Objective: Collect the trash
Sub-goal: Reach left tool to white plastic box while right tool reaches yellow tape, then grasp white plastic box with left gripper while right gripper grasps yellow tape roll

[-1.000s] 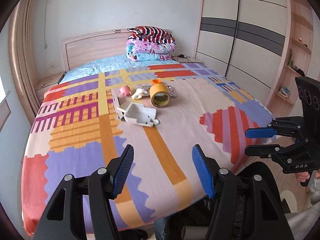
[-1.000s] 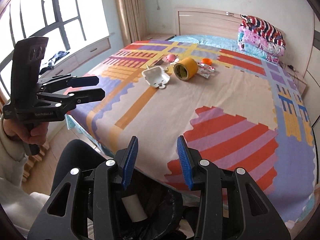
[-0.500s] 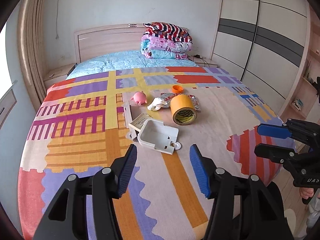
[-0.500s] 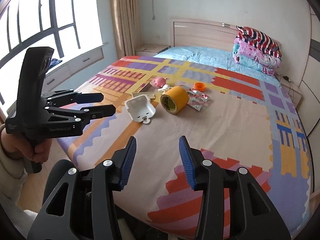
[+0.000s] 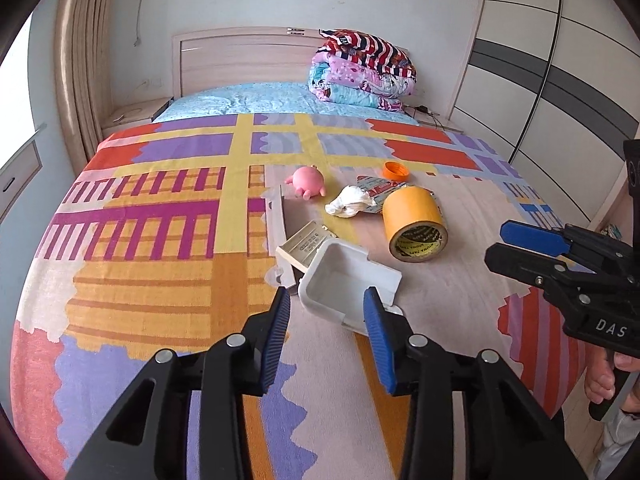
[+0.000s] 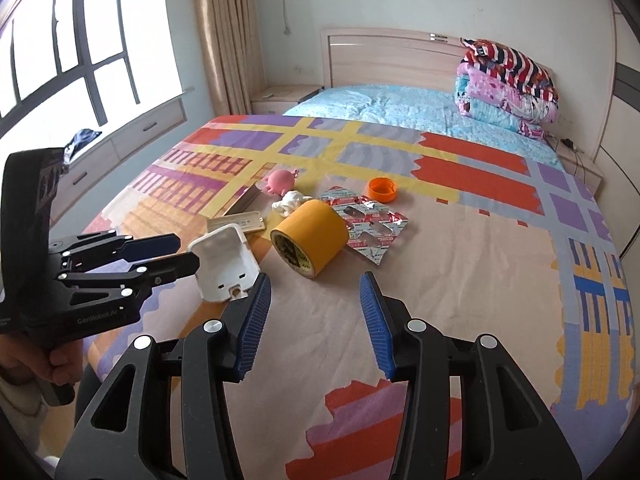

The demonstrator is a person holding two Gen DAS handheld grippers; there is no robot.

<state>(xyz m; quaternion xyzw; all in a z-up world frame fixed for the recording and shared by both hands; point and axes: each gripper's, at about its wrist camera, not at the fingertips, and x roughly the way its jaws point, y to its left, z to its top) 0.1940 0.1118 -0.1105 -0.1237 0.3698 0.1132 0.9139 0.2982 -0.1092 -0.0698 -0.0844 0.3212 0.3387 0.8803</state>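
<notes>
Left gripper fingers closing, white plastic tray between them, pads not pressing. Trash cluster mid-bed, well off all edges; bare bedspread toward foot edge. Yellow tape roll core print unreadable. Right gripper fingers opening, empty; body marked "DAS".

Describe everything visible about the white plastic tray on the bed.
The tray is a small, open, box-like piece of white moulded plastic, glossy and empty, with rounded corners and a flat end flange with a hole in it. It lies tilted on the blanket, hollow side up, its far edge overlapping a flat beige card. The tape roll lies beside it, apart. The left tongs are closing at its near end, one finger in front of its corner; contact is unclear.
</notes>
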